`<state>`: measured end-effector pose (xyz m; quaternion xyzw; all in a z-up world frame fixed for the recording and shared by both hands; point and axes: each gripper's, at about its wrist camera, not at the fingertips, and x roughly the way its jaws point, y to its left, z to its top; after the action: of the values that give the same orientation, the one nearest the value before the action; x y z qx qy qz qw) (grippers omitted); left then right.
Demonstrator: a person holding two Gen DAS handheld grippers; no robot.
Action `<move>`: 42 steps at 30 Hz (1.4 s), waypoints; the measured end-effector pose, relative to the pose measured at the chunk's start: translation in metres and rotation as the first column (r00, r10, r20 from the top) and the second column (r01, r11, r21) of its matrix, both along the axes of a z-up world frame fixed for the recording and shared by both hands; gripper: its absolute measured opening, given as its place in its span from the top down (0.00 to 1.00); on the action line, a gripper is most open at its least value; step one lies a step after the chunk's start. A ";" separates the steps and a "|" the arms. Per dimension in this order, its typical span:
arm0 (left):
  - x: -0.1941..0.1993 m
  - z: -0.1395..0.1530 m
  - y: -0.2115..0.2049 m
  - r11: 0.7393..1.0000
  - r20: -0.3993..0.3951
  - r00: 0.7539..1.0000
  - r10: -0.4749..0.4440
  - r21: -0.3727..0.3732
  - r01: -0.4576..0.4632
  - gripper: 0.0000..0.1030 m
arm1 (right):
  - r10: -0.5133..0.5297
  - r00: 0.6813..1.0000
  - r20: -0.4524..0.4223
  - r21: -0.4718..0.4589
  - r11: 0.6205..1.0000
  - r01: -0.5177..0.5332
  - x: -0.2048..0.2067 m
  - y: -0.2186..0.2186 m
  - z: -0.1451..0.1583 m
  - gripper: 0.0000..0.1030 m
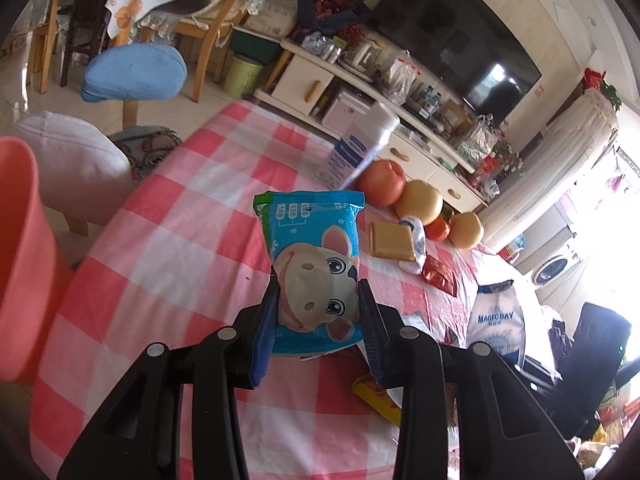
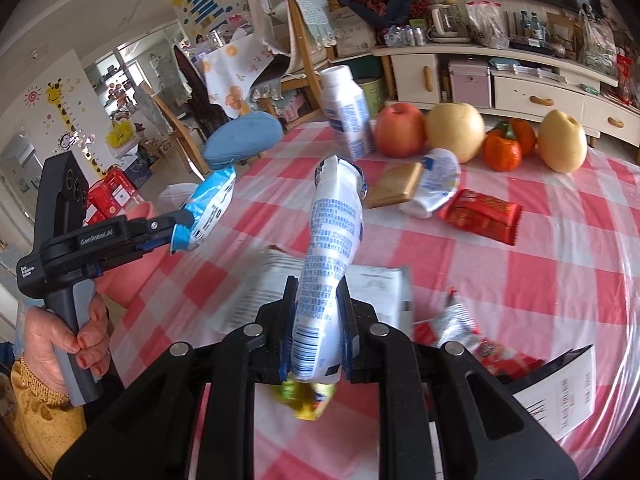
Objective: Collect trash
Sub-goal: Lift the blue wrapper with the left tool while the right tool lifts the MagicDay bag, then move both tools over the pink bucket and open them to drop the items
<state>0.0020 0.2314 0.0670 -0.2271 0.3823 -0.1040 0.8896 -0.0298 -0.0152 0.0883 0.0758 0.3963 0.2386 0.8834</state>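
The left hand-held gripper (image 1: 318, 292) pinches a blue bag (image 1: 312, 264) with a cartoon mouse on it. The bag sticks up in the air above the worktop (image 1: 192, 216), not touching it. It looks light and crinkly, like an empty snack bag, so it should bend and squash easily. Its shiny skin may be slippery. The fingers (image 1: 267, 312) press it from both sides low down, near the bottom edge, and that seems a good place to grab. A pink bin (image 1: 24, 264) sits close on the left, just past the worktop edge, likely where the trash goes.

The right hand-held gripper (image 2: 318, 312) pinches a white wrapper (image 2: 330, 256) with small blue print. It also stands up off the worktop and curls over at the top, so it looks soft and floppy. The hold is near its bottom end.

In the right view, the left one reaches out sideways over the worktop edge, and a hand (image 2: 66, 340) grips its handle from below. The right one points ahead over the pink checks
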 end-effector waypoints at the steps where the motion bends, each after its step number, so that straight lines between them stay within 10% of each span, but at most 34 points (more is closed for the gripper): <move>1: -0.002 0.003 0.004 1.000 0.012 1.000 0.009 0.004 -0.009 0.62 | 0.004 1.000 0.002 -0.002 1.000 -0.004 -0.001 0.004 0.001 0.81; 5: -0.007 0.015 0.019 0.999 0.047 0.998 0.030 -0.013 -0.030 0.79 | 0.036 0.999 0.022 -0.008 0.999 -0.036 -0.006 0.033 0.011 0.81; 13: -0.001 -0.003 0.051 0.996 -0.030 0.998 0.052 -0.072 -0.054 0.77 | 0.029 1.000 0.011 0.000 1.000 -0.029 -0.014 0.059 0.007 0.81; 16: 0.004 -0.012 0.037 0.997 -0.074 0.996 -0.050 -0.057 0.045 0.58 | 0.023 1.000 -0.002 -0.007 1.000 -0.023 -0.017 0.061 0.001 0.81; 18: 0.006 -0.019 0.023 0.997 -0.118 0.990 -0.075 0.008 0.077 0.25 | 0.023 1.000 -0.010 -0.016 1.000 -0.023 -0.020 0.063 -0.003 0.81; 22: 0.011 -0.044 0.003 0.995 -0.228 0.972 -0.059 0.070 0.077 0.25 | 0.045 0.999 -0.003 -0.043 0.998 -0.046 -0.024 0.066 -0.007 0.81; 28: 0.013 -0.059 -0.021 0.972 -0.227 0.974 -0.009 0.227 0.062 0.27 | 0.045 0.999 -0.009 -0.032 0.998 -0.045 -0.024 0.062 -0.010 0.81; 31: 0.011 -0.058 -0.028 0.945 -0.197 0.980 0.016 0.323 0.049 0.51 | 0.037 0.999 -0.013 -0.031 0.999 -0.037 -0.022 0.058 -0.012 0.81; 42: 0.006 -0.030 0.006 0.979 -0.112 0.992 0.056 0.200 -0.033 0.63 | 0.070 0.997 -0.013 -0.041 0.997 -0.070 -0.023 0.081 -0.007 0.81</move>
<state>0.0083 0.2372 0.0372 -0.1517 0.4369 -0.0322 0.8860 -0.0531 0.0659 0.0809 0.0452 0.4086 0.2607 0.8735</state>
